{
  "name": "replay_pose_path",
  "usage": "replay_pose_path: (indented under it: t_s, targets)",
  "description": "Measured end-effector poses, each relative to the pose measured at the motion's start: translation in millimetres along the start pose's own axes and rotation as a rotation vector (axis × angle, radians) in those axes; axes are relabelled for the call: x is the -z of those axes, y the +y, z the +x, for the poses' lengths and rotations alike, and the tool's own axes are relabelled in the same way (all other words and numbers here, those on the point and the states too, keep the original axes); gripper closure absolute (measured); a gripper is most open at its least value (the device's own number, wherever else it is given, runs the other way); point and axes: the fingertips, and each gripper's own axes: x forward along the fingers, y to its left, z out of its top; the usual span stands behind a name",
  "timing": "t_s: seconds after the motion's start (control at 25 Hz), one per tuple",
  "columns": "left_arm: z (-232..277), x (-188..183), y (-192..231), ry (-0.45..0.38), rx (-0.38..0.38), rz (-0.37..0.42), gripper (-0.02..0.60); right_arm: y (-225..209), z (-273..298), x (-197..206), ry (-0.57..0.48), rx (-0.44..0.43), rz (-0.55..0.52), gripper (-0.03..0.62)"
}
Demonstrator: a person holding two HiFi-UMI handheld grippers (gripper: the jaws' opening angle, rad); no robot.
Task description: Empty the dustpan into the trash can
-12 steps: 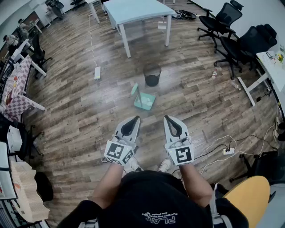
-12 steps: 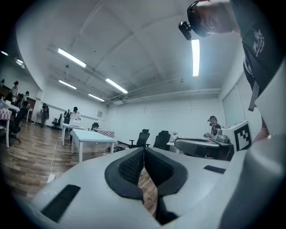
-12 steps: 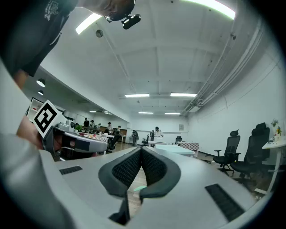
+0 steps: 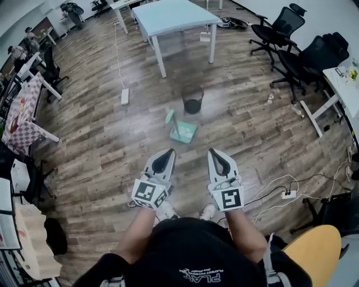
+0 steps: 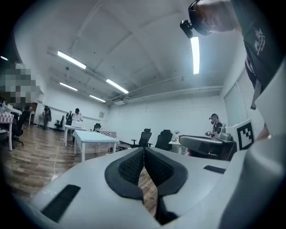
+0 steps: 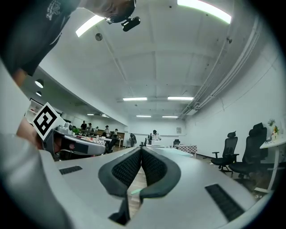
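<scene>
A teal dustpan (image 4: 183, 132) lies on the wooden floor with its handle (image 4: 170, 116) sticking up at its left. Just beyond it stands a black mesh trash can (image 4: 192, 100). My left gripper (image 4: 168, 152) and right gripper (image 4: 214, 152) are held side by side in front of my body, short of the dustpan and well above the floor. Both point forward, about level. In the left gripper view the jaws (image 5: 144, 150) are shut with nothing between them. The right gripper (image 6: 141, 150) is also shut and empty; a sliver of teal shows below its pads.
A light blue table (image 4: 174, 17) stands behind the trash can. A white power strip (image 4: 124, 96) with its cord lies to the left. Black office chairs (image 4: 291, 39) and a desk are at the right. Cables and a socket strip (image 4: 289, 194) lie at the near right, a checkered table (image 4: 22, 106) at the left.
The dustpan and trash can sit slightly lower in the head view, so a little nearer. Both grippers keep the same pose and stay shut.
</scene>
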Motion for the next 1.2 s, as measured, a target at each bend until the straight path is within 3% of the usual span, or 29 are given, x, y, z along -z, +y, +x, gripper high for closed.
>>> replay_pose_path:
  t_s: [0.76, 1.2]
  targets:
    - [35, 15, -36, 0.006, -0.087, -0.010, 0.558, -61, -41, 1, 0.013, -0.030, -0.042, 0.569]
    - [89, 9, 22, -0.005, -0.085, -0.002, 0.558, -82, 46, 21, 0.040, -0.043, -0.030, 0.569]
